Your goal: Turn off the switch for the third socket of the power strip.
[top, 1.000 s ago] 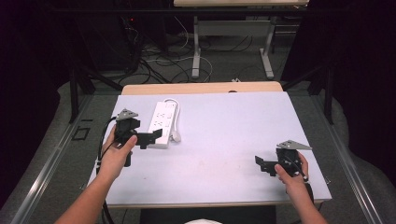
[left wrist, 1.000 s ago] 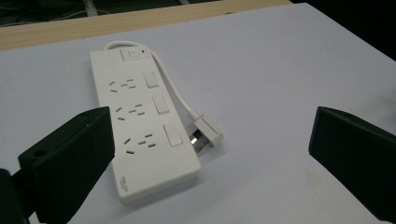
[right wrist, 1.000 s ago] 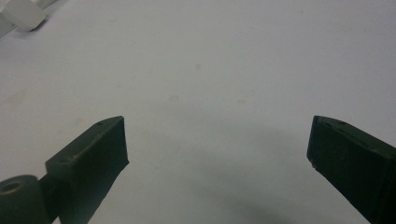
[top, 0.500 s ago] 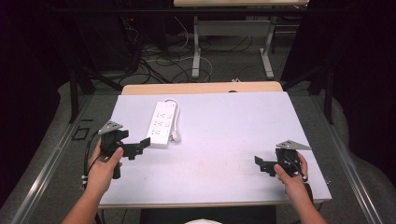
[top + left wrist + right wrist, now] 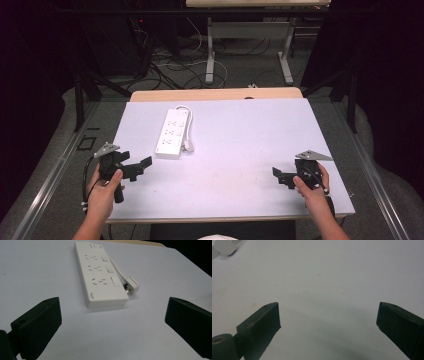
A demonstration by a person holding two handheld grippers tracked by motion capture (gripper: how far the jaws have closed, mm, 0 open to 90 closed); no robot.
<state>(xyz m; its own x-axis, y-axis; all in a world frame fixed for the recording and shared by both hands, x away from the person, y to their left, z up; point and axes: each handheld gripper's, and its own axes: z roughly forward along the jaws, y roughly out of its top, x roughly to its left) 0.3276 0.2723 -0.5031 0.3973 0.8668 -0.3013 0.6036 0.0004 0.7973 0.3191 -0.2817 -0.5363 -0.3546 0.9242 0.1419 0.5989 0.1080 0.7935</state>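
Both grippers sitting empty, power strip off to the left-back of the surface

White power strip (image 5: 172,132) lies flat on the pale surface (image 5: 240,145), its plug (image 5: 131,284) resting just beside its right edge with the cord looping back. Left gripper (image 5: 136,169) is held near the left edge, jaws spread wide and pointing at the strip, not touching it. Right gripper (image 5: 281,176) is over by the right edge, well apart from the strip, jaws wide too, nothing between them

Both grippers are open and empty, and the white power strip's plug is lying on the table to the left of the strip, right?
Not quite. In the high view the plug lies right of the power strip, not left. Both the left gripper and right gripper are open and empty.
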